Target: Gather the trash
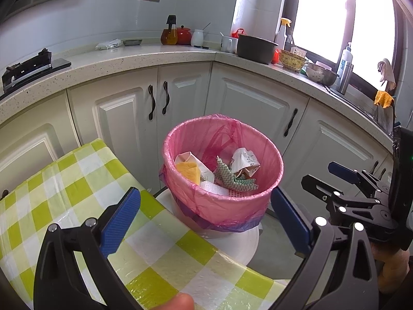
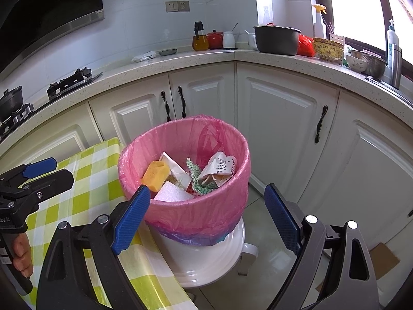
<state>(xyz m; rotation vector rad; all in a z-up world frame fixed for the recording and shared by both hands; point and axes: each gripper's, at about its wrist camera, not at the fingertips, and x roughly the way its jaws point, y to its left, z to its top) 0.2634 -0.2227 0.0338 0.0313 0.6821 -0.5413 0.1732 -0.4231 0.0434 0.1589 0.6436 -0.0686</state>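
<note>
Both grippers: black frames, ribbed blue finger pads, silver screws; bare skin on hand lower left.

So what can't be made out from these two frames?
- Bin bottom: both views, covered by the sponge, foam, cloth and crumpled paper.
- Tablecloth: cut off by both frame edges and the tools.
- Print on the crumpled paper: too small.
</note>
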